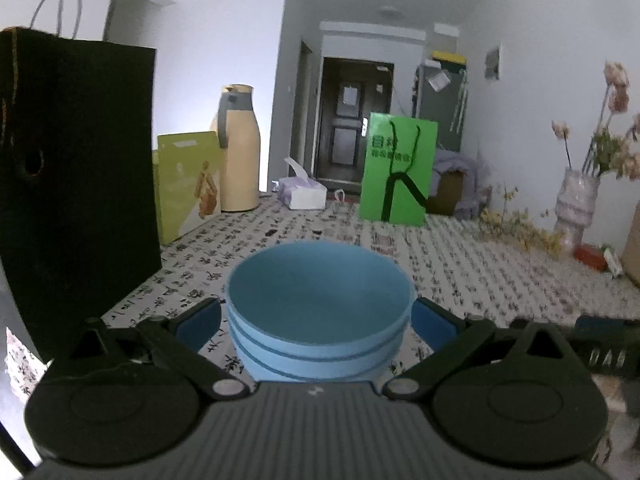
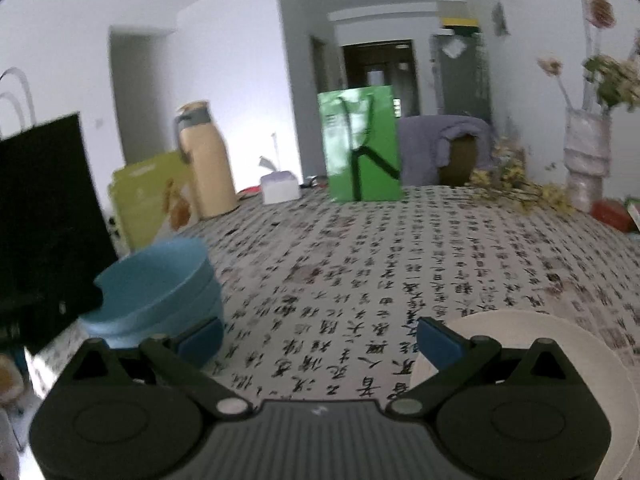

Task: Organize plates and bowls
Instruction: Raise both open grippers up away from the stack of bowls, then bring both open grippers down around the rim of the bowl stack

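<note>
Covering worktop [image 2: 360, 264], cloth printed with black calligraphy; green bag [image 1: 398, 168], beige flask [image 1: 239, 148], vase [image 1: 576, 200] along far edge; dark door behind; stacked blue bowls [image 1: 318, 312] upright, mouths up, between wide left fingers [image 1: 198, 324], contact unclear; right fingers [image 2: 438, 340] wide, empty, over white plate [image 2: 560, 360].

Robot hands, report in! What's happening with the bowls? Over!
Left gripper open, jaws flanking stacked blue plastic bowls. Right gripper open, empty, round white plate beside it. Nothing blocking.
</note>
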The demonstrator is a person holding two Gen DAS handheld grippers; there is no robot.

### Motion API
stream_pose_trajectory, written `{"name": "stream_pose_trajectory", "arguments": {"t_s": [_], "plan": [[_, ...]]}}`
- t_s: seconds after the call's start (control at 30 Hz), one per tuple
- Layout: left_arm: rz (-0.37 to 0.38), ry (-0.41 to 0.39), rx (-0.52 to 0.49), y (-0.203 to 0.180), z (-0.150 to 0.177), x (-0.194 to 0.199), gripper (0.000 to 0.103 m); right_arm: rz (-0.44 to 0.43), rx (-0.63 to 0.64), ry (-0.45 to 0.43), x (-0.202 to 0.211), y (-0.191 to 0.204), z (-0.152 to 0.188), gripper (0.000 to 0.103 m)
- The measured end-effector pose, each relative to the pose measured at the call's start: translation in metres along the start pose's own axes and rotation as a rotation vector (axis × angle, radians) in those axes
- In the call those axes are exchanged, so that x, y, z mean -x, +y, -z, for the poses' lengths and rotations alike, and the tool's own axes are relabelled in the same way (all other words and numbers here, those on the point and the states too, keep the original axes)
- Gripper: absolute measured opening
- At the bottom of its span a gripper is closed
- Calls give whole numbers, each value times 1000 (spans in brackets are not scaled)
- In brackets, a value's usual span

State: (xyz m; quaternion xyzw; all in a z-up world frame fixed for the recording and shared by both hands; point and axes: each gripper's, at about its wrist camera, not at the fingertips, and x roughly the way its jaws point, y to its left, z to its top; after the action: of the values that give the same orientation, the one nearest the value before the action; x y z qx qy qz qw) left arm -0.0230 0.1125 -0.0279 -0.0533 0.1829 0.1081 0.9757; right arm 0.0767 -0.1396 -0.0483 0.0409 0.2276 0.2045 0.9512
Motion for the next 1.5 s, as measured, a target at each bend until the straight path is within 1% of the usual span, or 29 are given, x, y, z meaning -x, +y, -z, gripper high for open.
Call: {"name": "stream_pose_trajectory", "arguments": {"t_s": [0.1,0.17,0.23,0.4,0.53,0.63,0.73,0.87,0.97,1.07,1.17,1.23,1.5], "plan": [[16,17,-6,-3,4,-3,103,15,-49,-17,1,-7,0,103],[14,21,-14,-4,6,-6,103,17,-69,-28,1,-10,1,103],[-2,14,-10,-3,7,-7,103,29,-69,-41,2,-9,-1,103],[-9,8,40,5,8,-8,103,58,-66,-50,1,-9,-5,103],[10,-9,40,5,7,-9,103,67,-58,-47,-3,-9,-6,103],[16,-17,24,3,9,-9,103,59,-45,-39,-6,-7,-6,103],[-18,-41,14,4,9,-8,103,48,-27,-37,-11,-3,-7,103],[-67,-78,29,11,11,-9,103,42,3,-22,-20,1,-9,103],[-99,-81,36,20,8,-14,103,39,35,-21,-26,6,-11,103],[-115,-86,25,27,6,-18,103,34,75,-43,-29,12,-14,103],[-121,-86,9,35,1,-23,103,33,111,-61,-32,17,-20,103],[-112,-82,16,42,-2,-26,103,28,118,-64,-36,19,-26,103],[-107,-88,32,71,-23,-39,103,-19,83,-54,-54,21,-56,103]]}}
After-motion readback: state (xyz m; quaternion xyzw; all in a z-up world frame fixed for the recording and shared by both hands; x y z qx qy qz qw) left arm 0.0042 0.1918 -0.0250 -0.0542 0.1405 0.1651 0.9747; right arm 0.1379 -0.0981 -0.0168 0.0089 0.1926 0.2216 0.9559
